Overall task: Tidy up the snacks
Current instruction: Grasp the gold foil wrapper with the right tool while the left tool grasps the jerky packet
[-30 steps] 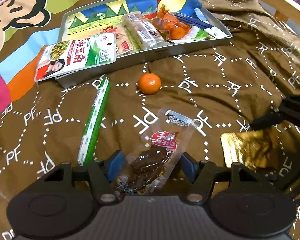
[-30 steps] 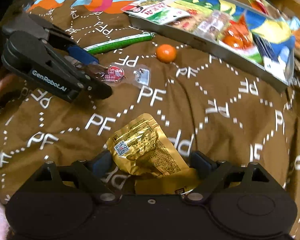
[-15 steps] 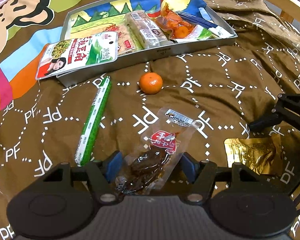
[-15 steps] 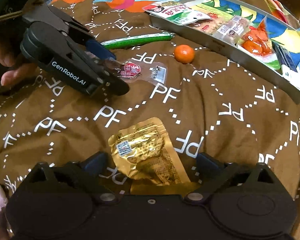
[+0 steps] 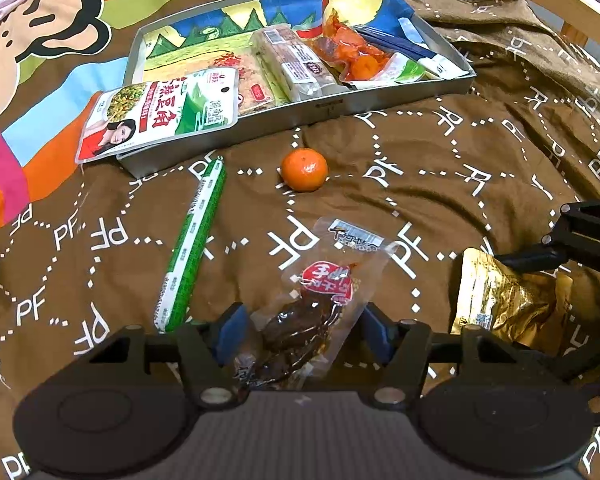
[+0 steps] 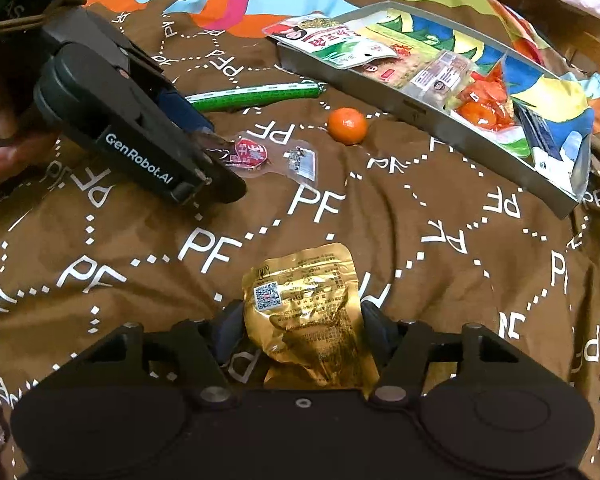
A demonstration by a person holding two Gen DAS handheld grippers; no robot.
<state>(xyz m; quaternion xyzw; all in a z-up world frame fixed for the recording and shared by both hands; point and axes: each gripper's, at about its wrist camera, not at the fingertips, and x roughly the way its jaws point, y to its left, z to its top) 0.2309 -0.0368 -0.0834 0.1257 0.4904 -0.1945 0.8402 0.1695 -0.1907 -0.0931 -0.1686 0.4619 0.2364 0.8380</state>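
Your left gripper: its jaws are closing, part-way apart, with the clear pouch of dark meat between the blue pads. The pads sit right at the pouch edges; you cannot tell from here whether they press on it.
Clear pouch: it lies flat on the brown blanket, red label up, its printed end pointing away from you toward the tangerine.
Your right gripper: its jaws are closing, about half apart, around the gold foil pouch. The fingers sit at both sides of the pouch and the foil looks crumpled between them, so the pads appear to bear on it.
Gold foil pouch: printed side up with its square code showing, resting on the blanket, well apart from the tray. In your left view it lies to the right of the clear pouch.
Just beyond your left fingers: a green stick snack lies to the left of the clear pouch, and a tangerine sits loose on the blanket ahead, near the tray's front wall.
Tray: a grey metal one at the far side, holding several snack packs, among them orange pieces in clear wrap.
Green-and-red packet: it overhangs the tray's left corner.
Your hand: seen at the left edge of the right view, behind the left gripper's body.
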